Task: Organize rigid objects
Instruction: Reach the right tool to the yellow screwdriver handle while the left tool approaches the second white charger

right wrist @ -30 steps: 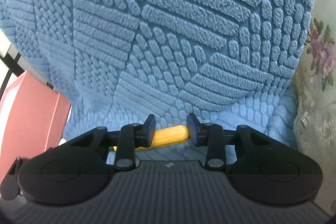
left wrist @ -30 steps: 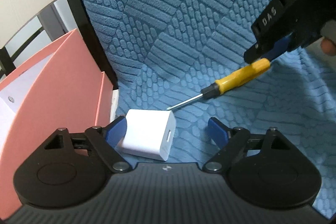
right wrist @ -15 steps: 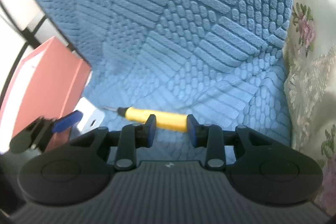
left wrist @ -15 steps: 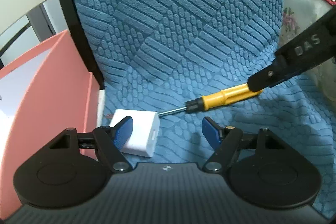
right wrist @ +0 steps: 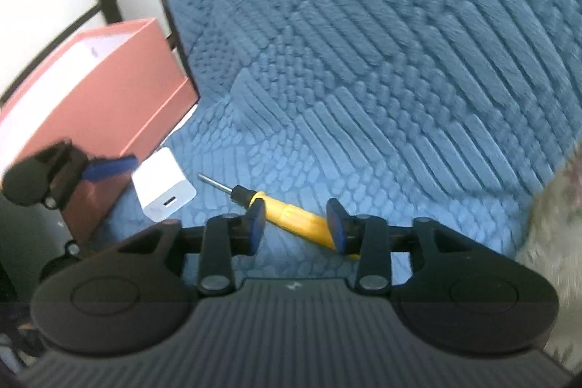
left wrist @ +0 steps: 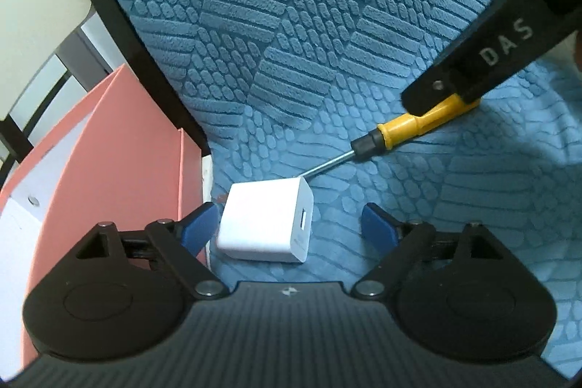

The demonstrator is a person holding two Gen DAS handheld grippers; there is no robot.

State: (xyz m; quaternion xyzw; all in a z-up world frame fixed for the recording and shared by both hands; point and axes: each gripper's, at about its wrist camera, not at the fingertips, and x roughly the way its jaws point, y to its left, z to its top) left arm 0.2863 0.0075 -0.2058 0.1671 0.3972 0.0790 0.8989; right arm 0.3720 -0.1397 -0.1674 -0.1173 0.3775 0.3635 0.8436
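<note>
A white charger cube lies on the blue cushion between the blue pads of my left gripper. The left jaws are opening and neither pad presses on the cube. A yellow-handled screwdriver lies on the cushion with its tip toward the charger. My right gripper straddles the handle. Its jaws are opening, with gaps beside the handle. In the left wrist view a black right finger covers the end of the screwdriver.
An open pink box with a white inside stands left of the cushion, close to the charger; the right wrist view shows the box too. The chair's black frame rims the cushion. Floral fabric lies at the right.
The right gripper rolled and shifted, and its jaws spread off the yellow handle. The left jaws narrowed, then widened, and the charger now sits between them.
</note>
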